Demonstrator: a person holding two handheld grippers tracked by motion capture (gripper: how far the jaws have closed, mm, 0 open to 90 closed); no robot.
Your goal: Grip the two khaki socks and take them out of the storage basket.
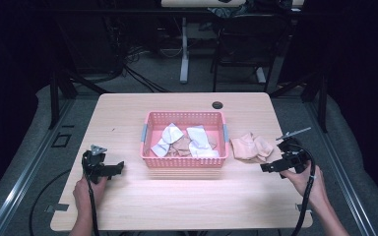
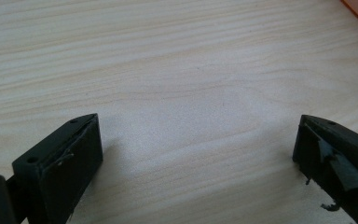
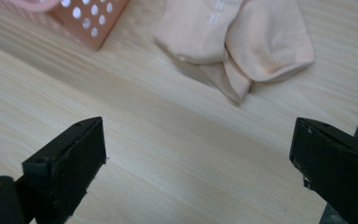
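Pink basket (image 1: 183, 161) holds white and tan socks (image 1: 189, 142); both tongs (image 1: 118, 168) (image 1: 265, 168) gape wide.

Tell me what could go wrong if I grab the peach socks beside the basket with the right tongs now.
1. The peach socks lie bunched in a heap, so the right tongs, now open, may lift one sock and leave the rest.
2. The heap lies close to the pink basket; a wide approach could nudge its wall.
3. The socks lie near the table edge, so a drag could push them off.
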